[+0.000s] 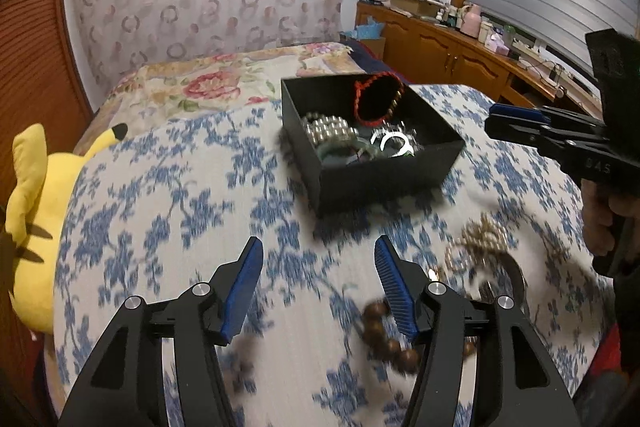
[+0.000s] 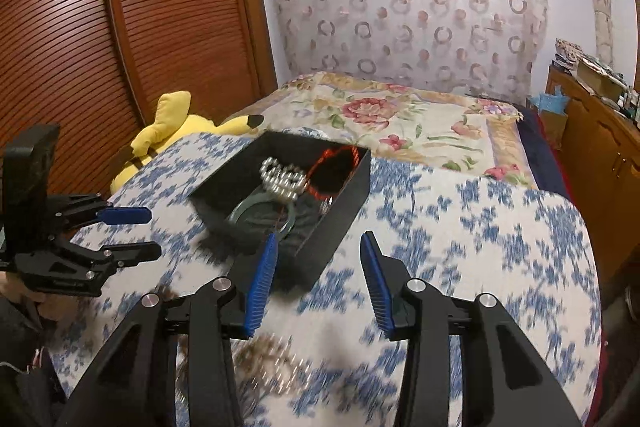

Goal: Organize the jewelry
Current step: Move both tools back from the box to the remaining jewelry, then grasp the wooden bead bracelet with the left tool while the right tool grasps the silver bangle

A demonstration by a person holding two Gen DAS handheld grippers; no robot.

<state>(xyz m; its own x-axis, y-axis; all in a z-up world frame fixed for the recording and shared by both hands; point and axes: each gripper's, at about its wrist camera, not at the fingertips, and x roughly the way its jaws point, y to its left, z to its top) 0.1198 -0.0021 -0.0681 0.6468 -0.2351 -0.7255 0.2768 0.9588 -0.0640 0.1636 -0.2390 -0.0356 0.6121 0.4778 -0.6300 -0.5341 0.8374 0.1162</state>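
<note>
A black open box (image 1: pixel 384 175) (image 2: pixel 340 211) sits on the blue-flowered bedspread. It holds a red cord bracelet (image 1: pixel 360 99), a silver bead bracelet (image 1: pixel 328 129) (image 2: pixel 280 175), a green bangle and other pieces. My left gripper (image 1: pixel 320 279) is open and empty, above the bedspread in front of the box. A brown wooden bead bracelet (image 1: pixel 384 339) lies by its right finger. A pale pearl strand (image 1: pixel 480 239) (image 2: pixel 276 363) lies further right. My right gripper (image 2: pixel 316 275) is open and empty, just in front of the box, above the pearl strand.
A yellow plush toy (image 1: pixel 28 227) (image 2: pixel 172 131) lies at the bed's left edge by a wooden slatted wardrobe (image 2: pixel 120 27). A floral quilt (image 2: pixel 400 115) covers the far bed. A wooden cabinet (image 1: pixel 460 51) with clutter stands on the right.
</note>
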